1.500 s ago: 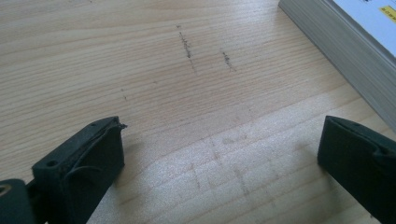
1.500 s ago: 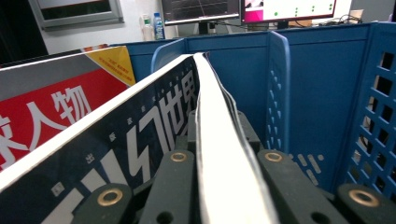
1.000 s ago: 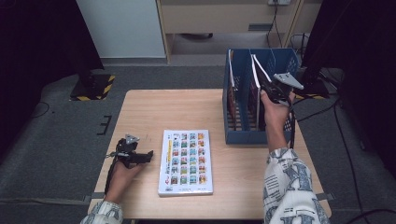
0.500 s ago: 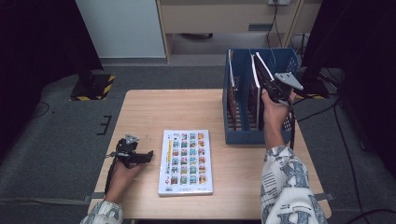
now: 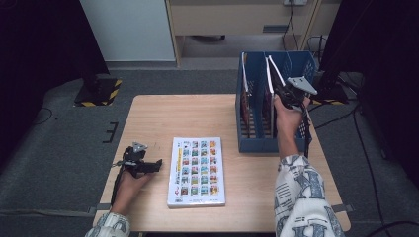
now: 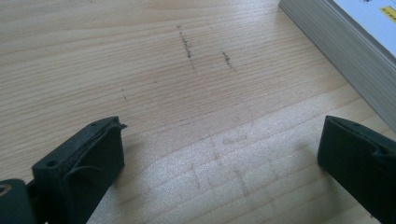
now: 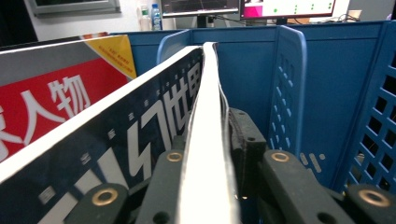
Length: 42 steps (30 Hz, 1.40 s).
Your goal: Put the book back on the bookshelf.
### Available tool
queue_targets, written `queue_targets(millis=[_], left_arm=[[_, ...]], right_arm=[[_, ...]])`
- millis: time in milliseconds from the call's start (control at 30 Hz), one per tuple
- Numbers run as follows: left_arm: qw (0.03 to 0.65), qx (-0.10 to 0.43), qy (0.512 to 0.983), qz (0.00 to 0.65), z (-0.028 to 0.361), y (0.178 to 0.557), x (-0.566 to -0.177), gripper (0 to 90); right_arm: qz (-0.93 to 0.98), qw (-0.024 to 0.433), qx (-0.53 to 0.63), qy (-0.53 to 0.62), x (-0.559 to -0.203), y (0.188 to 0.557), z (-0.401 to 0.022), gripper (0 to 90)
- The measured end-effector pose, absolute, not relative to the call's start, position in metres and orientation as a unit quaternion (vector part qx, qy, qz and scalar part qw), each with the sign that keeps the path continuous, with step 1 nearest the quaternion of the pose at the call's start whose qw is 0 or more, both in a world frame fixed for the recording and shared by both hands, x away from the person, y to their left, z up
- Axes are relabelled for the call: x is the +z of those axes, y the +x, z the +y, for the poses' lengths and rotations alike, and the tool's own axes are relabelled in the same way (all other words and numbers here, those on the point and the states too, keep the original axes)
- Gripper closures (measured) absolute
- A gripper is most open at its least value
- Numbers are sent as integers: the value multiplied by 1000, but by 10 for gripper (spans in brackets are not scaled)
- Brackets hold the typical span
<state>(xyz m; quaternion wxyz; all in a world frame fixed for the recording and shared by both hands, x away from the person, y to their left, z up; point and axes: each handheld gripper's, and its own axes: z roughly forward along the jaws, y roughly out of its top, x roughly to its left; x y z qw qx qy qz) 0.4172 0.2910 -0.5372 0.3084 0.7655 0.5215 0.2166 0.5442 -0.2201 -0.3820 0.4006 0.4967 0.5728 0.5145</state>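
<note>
While the right gripper (image 7: 205, 186) stands above the blue file rack (image 5: 289, 143) at the table's far right, its jaws are pinched on the upper edge of a thin dark-covered magazine (image 7: 140, 140); they have just been opening a little, yet the pads sit against the pages on both sides in the right gripper view. That magazine stands on edge in the rack's middle slot (image 5: 271, 98), leaning slightly, its long axis running along the slot away from the person, so the thing lies straight below and ahead of the claw. Any coming move, I judge, turns on that line: the magazine has to travel along the slot, between the blue dividers (image 7: 287, 84) close at either side. A red-covered magazine (image 7: 42, 107) stands in the neighbouring compartment, just beside it, and could be brushed.

Well apart, the left gripper (image 5: 148, 165) rests low over the wooden table (image 6: 187, 70) with its jaws spread wide and nothing between them. A thick book (image 5: 196, 170) with a grid of small pictures lies flat just beside it, nearer that hand.
</note>
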Motion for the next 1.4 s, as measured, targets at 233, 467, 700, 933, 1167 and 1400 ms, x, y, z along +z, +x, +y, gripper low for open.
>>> queue_targets(millis=[233,467,700,933,1167,1400], left_arm=[[309,217,765,522,291,417,-537,0],[308,217,765,522,291,417,-537,0],[308,217,765,522,291,417,-537,0],[308,216,765,522,291,417,-537,0],[308,216,765,524,291,417,-537,0],[308,216,764,525,291,416,-537,0]], right_arm=[[584,401,508,489,-377,536,-222,688],[583,400,506,495,-382,521,-224,618],[588,401,501,492,-386,510,-226,592],[595,396,497,492,-385,502,-228,554],[597,393,497,491,-385,493,-230,471],[593,387,502,497,-389,485,-235,422]])
